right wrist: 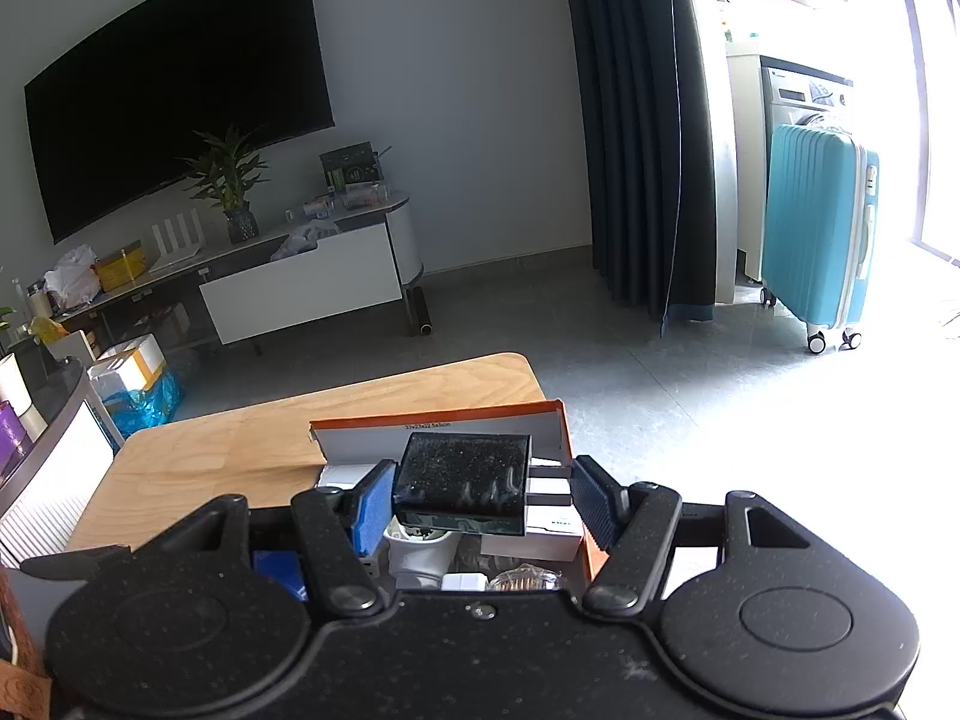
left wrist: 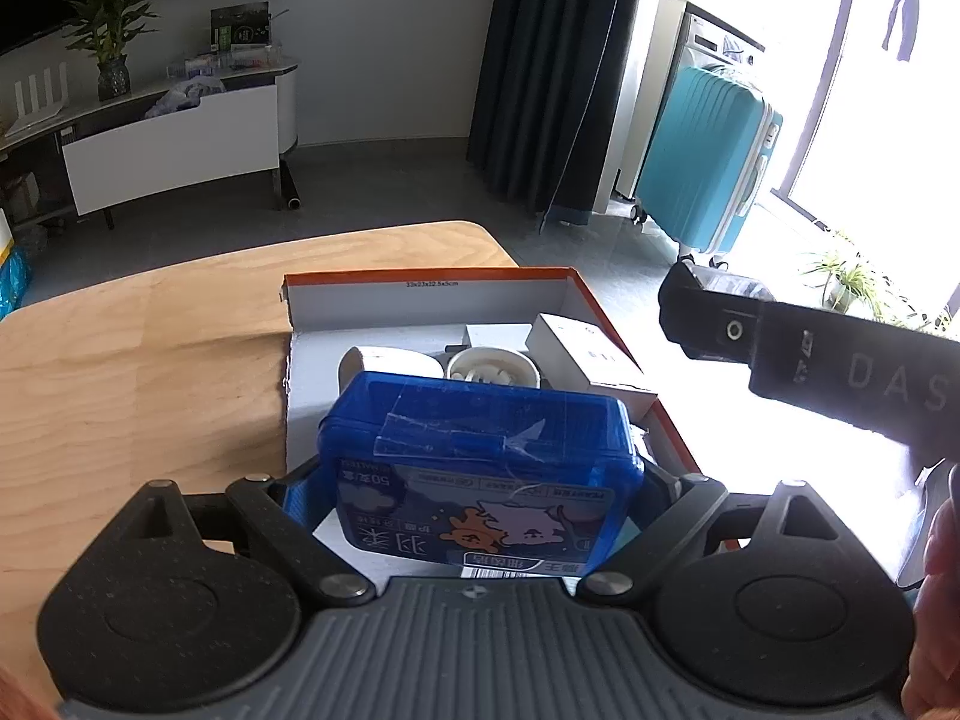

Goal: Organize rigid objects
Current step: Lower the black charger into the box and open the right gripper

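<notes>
Clamped between the blue pads of the left tool is a blue plastic case, its lid crossed with clear tape and printed upside down with cartoon animals, Chinese characters and "50"; held this way, it hangs just over the near end of the orange-edged cardboard box, probably to be lowered in. Ahead of it in the box lie a white round container and a white carton. The right tool has its jaws apart around a black box, with a gap on its right side, so I cannot tell whether it grips. "DAS" shows on that tool's side. The box sits on the wooden worktop, with a size label on its far wall.
</notes>
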`<state>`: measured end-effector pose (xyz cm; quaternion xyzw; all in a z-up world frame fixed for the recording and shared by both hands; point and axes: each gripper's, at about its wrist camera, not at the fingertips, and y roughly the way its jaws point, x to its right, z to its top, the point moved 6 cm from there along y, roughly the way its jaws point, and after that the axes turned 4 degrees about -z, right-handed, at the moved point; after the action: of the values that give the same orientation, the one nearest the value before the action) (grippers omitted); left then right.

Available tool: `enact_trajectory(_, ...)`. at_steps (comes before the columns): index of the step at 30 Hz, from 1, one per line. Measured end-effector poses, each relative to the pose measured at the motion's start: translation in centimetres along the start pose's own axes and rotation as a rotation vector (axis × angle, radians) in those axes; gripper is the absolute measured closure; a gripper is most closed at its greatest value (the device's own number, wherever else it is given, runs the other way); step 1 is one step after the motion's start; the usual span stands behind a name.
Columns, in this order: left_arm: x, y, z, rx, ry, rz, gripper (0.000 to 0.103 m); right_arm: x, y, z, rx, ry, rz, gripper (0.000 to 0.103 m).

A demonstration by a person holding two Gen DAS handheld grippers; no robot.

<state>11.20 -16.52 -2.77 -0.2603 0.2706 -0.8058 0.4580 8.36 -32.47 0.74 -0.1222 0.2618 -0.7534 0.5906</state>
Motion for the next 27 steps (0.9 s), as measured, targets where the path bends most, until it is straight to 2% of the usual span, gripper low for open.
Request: enact_trajectory(27,0.52,0.68,0.07,-0.006,0.010,-0.008,0.008,0.14,0.76,0.22,-0.012,-0.017,0.011,0.027)
